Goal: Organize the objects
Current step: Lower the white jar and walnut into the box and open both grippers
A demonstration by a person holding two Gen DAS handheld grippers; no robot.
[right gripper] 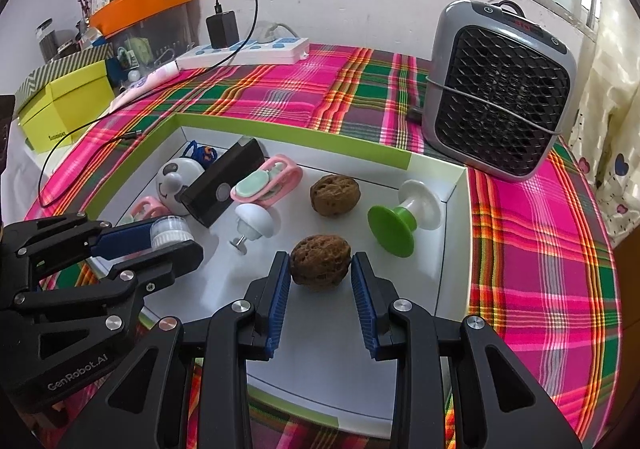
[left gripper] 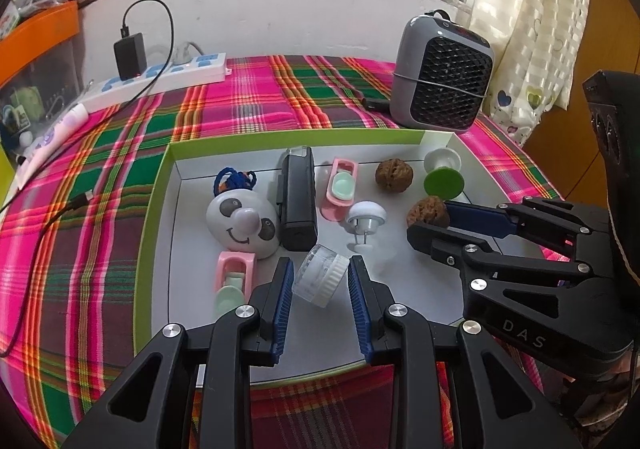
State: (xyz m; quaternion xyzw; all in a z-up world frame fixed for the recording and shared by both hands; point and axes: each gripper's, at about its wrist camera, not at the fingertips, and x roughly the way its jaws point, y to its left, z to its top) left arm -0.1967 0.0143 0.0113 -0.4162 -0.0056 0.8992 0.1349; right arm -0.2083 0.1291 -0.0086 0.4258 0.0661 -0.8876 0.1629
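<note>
A shallow white tray with a green rim (left gripper: 154, 185) lies on a pink and green plaid cloth (left gripper: 256, 97), and both grippers reach into it from the near side. The left gripper (left gripper: 318, 277) has its blue-padded jaws set on either side of a small clear jar with a ribbed white lid (left gripper: 320, 276); the jar is tipped on its side, its short axis slanting from lower left to upper right, lid end toward the right pad, and both pads appear to touch it. In the right wrist view the same jar (right gripper: 170, 229) shows between those fingers with its white ribbed end facing outward. The right gripper (right gripper: 320, 269) pinches a brown wrinkled walnut (right gripper: 320, 263) near the tray's front, the nut's longer axis running roughly across from one pad to the other, both pads touching its ends. A second walnut (right gripper: 335, 195) sits farther back, apart from the first. Behind the jar, a black rectangular device (left gripper: 298, 197) lies with its long axis pointing away toward the tray's far wall, just beside a white panda-faced ball (left gripper: 242, 223) with a blue cord at its top. A pink clip with a mint disc (left gripper: 340, 187) lies right of the device, another pink clip (left gripper: 234, 279) lies near the left finger, and a white mushroom-shaped knob (left gripper: 366, 221) rests tilted between them. A green and white spool (right gripper: 404, 219) lies on its side in the far right corner, green flange toward the front. Beyond the tray stands a grey fan heater (right gripper: 500, 97), with a white power strip (right gripper: 248, 51) at the wall.
</note>
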